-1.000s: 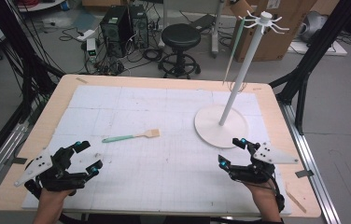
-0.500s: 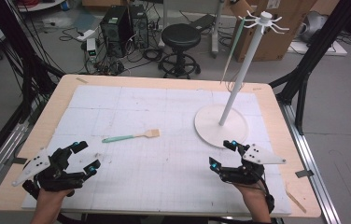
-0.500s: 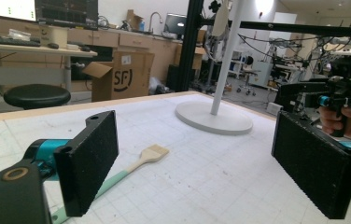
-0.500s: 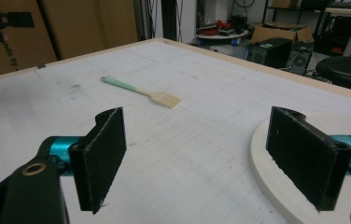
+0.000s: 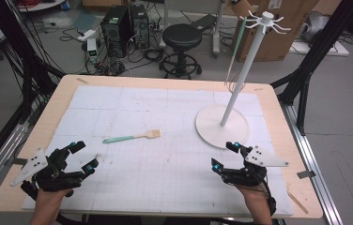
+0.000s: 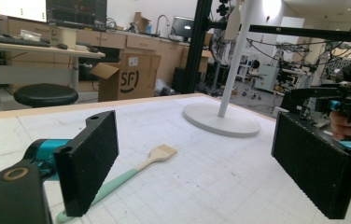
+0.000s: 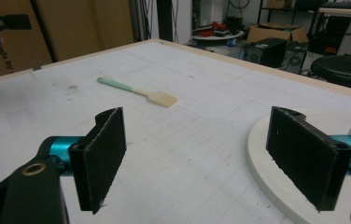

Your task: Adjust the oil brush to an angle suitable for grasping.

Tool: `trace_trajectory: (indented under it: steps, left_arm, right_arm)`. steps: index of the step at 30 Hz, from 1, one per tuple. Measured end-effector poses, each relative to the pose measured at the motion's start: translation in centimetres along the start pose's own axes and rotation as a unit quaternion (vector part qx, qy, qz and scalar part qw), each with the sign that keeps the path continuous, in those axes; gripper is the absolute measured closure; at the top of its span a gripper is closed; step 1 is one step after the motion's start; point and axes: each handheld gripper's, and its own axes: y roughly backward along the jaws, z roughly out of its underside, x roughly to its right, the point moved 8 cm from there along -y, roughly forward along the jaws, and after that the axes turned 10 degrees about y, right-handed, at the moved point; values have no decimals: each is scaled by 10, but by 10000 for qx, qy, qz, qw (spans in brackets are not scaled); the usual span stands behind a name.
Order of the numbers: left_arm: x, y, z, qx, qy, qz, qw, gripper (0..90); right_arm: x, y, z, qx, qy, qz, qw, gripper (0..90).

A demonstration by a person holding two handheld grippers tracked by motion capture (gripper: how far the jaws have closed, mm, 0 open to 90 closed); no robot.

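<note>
Near the front-left corner of the table: left gripper, jaws spread wide, nothing between them, hovering just over the white gridded mat.
Left-centre of the mat: brush with a mint-green handle and pale wooden head lies flat, head pointing toward the right edge; it sits ahead of the left gripper, apart from it.
Left gripper view: brush lies on the mat between and beyond the two black jaws, untouched.
Path to the brush: bare mat on both sides, nothing in between.
Right of centre: white hook stand on a round base, its top hooks reaching past the far edge.
Near the front-right corner: right gripper, jaws wide apart and empty, just in front of the stand's base.
Right gripper view: brush lies well beyond the jaws; base rim beside the right-hand jaw.
</note>
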Motion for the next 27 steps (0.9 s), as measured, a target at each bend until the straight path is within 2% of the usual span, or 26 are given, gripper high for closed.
trace_trajectory:
  steps: [5, 10, 12, 17, 18, 20, 23, 27]
  left_arm:
    - [-7, 7, 2, -32, 13, -139, 9999, 199]
    - [-12, 19, 5, -42, 22, -153, 9999, 338]
    - [-15, 22, 6, -99, 74, -220, 9997, 402]
    - [-23, 26, 10, -354, -90, -346, 9987, 587]
    - [-24, 27, 10, -379, -130, -393, 9984, 668]
    - [-27, 28, 10, -456, -151, -485, 9977, 749]
    - [-37, 29, 11, -559, -157, -758, 9954, 856]
    - [-50, 26, 12, -706, -99, -995, 9925, 896]
  right_arm:
    - [2, 3, 0, 38, -1, 45, 10000, 190]
    - [2, 5, 2, 41, -27, 59, 10000, 190]
    - [2, 6, 1, 60, -26, 61, 10000, 191]
    - [1, 8, 1, 73, -45, 90, 9999, 191]
    - [1, 8, 1, 71, -52, 93, 9999, 191]
    - [2, 9, 2, 60, -49, 103, 9999, 191]
    - [2, 8, 2, 52, -43, 104, 9999, 191]
    - [1, 4, 4, 17, -67, 84, 9999, 191]
